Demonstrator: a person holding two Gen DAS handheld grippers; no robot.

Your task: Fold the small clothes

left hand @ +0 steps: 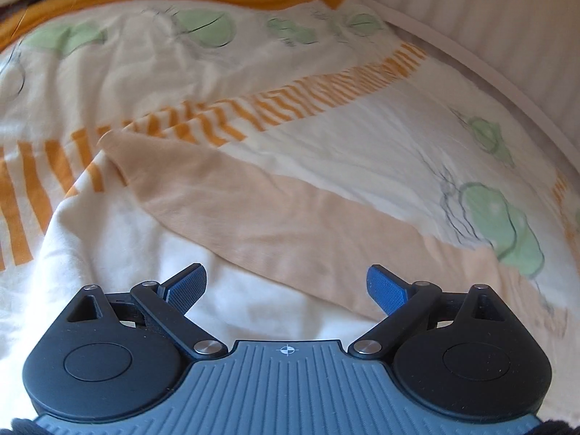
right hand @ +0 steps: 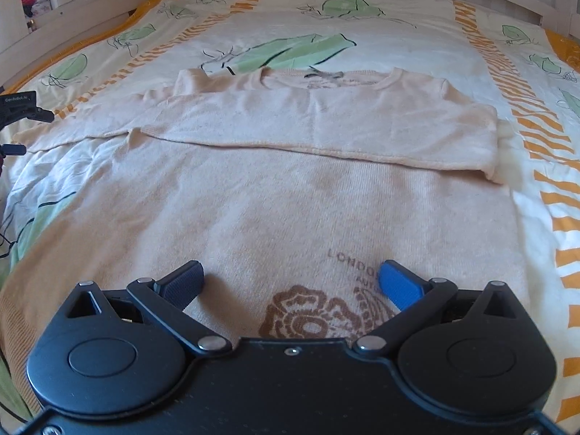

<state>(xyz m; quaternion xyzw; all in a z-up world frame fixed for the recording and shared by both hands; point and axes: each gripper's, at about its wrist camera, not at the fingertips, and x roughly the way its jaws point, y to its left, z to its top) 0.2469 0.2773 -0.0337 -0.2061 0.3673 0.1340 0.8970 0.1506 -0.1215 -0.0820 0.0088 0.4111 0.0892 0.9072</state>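
Both jaws stand wide, holding nothing. The shirt lies flat on the bed ahead of the right gripper; its sleeve lies just ahead of the left gripper.

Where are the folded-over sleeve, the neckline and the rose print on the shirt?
sleeve (right hand: 326, 127), right wrist view, middle of the band folded across the chest
neckline (right hand: 326, 77), right wrist view, on the collar opening at the far end
rose print (right hand: 308, 311), right wrist view, brown flower between the fingers
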